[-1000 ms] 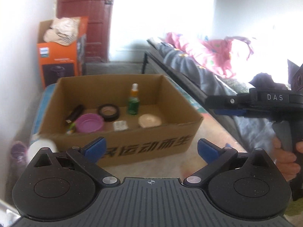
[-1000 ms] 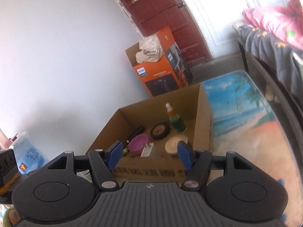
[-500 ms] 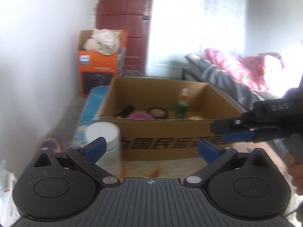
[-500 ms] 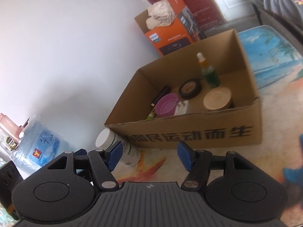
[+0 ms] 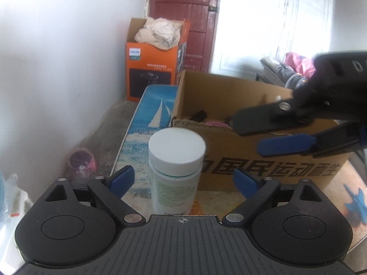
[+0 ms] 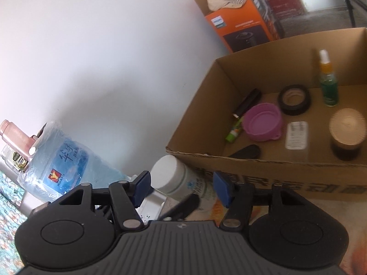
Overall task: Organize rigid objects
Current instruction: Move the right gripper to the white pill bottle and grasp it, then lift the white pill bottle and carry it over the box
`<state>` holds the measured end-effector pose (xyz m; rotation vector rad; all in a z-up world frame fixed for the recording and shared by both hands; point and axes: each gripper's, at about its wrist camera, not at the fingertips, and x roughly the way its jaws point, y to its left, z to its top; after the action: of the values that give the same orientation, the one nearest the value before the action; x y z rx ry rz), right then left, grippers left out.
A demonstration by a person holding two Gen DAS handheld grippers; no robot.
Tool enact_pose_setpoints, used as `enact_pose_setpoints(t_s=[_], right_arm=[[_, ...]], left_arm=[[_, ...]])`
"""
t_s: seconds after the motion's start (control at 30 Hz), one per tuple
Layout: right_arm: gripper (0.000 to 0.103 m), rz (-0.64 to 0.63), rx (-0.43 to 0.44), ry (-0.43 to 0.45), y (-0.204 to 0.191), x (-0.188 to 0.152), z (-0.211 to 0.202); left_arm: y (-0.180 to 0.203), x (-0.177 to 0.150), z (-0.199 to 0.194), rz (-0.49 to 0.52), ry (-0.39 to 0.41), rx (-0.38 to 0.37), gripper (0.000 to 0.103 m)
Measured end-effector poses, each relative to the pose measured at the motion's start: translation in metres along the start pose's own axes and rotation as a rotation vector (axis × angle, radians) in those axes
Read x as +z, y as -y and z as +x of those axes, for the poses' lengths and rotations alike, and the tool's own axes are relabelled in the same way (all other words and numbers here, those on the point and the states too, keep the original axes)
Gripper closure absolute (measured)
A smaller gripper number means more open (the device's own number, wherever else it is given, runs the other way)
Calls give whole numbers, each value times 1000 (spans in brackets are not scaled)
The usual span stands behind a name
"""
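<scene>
A white pill bottle (image 5: 175, 171) with a white cap stands upright on the table just in front of the cardboard box (image 5: 263, 160). My left gripper (image 5: 183, 181) is open with the bottle between its fingers, untouched. My right gripper (image 6: 182, 189) is open above the same bottle (image 6: 176, 176), and it shows in the left wrist view (image 5: 275, 130) over the box's front wall. In the box (image 6: 206, 105) lie a pink lid (image 6: 262, 125), black tape roll (image 6: 294, 99), green dropper bottle (image 6: 328, 82), tan-lidded jar (image 6: 347, 133) and small items.
An orange Philips box (image 5: 153, 68) with cloth stands by the red door. A blue water jug (image 6: 64, 158) sits at the left. A white wall runs along the left. A bed (image 5: 293, 68) lies at the right.
Both grippers have swung left and down from the box towards the white bottle. The bottle now sits between the left gripper's fingers. The right gripper has come in over it.
</scene>
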<state>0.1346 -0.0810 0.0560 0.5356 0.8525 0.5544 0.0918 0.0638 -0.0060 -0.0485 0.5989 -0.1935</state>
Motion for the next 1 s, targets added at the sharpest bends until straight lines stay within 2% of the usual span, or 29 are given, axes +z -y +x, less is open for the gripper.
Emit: enact_pose_setpoints(t_s=[0.07,0.17,0.33,0.6,1.0], right_arm=[[47,2,4,-22,-4,3,13],[53,18,5,-45,-6,6,29],[67,33,1,-65,-6,7,47],[73,53,8,-54,-3,5,45],[73,120,-15,-8,14,-17,-10]], left_arm=[[-4,0,6,-18,-14,-7,25],[-11,2,12,-45,-34,-22,30],[-15,3,16,-69,-36,-37,47],[-11,1,12,-85,-41,-47,48],[31,-4,-4,-35,-98,-172,49]])
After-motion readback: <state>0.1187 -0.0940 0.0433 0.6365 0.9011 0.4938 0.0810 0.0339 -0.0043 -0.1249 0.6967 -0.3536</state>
